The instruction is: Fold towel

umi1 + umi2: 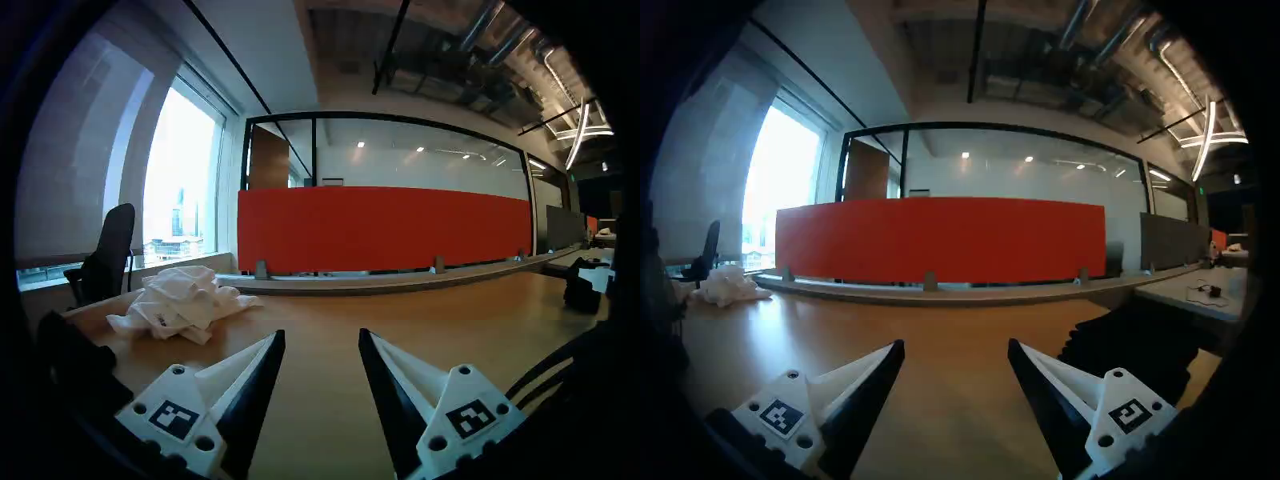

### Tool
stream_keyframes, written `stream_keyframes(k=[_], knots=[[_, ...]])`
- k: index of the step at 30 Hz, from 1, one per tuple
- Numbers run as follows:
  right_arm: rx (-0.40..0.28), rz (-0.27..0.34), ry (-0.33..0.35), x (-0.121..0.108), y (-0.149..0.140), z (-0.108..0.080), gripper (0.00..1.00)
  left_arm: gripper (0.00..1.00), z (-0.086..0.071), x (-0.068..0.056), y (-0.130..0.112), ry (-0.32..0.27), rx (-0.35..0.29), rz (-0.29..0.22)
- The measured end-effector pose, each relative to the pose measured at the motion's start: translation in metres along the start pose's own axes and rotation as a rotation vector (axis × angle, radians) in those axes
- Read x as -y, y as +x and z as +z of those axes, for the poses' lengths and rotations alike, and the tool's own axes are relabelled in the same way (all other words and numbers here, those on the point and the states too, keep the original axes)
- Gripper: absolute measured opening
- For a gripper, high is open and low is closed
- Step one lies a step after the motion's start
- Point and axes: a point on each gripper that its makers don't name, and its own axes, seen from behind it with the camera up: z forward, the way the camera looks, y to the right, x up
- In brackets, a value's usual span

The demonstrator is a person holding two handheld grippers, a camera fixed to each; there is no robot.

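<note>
my left gripper [320, 333] has its fingers spread apart with nothing between them. my right gripper [956, 342] is parted and empty in the same way, and both sit low over the wooden table [464, 320]. the white towel [182, 302] lies in a crumpled heap on the tabletop, near the left gripper at about ten o'clock. from the right gripper the towel [726, 286] is at about nine o'clock and well apart, close to the table's far edge in front of the red partition [940, 240]. i judge it light, soft and quite limp, so it will sag and drape from wherever i pinch it and hold no shape of its own. it is not fragile, and cloth should grip well between my fingers, but on this smooth wood it may slide if i drag it. a pinch into the middle of the heap would likely catch several layers at once. i would rather take a loose outer flap, one per gripper, and shake it open. i cannot tell yet which flap is a true corner.
</note>
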Motion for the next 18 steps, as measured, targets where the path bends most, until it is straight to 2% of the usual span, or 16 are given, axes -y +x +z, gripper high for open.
stream_keyframes(k=[18], knots=[[0.001,0.001,-0.001,0.0006,0.0008,-0.0007,1.00,0.67,-0.0011,-0.0002,0.0022,0.000,0.001,0.000]])
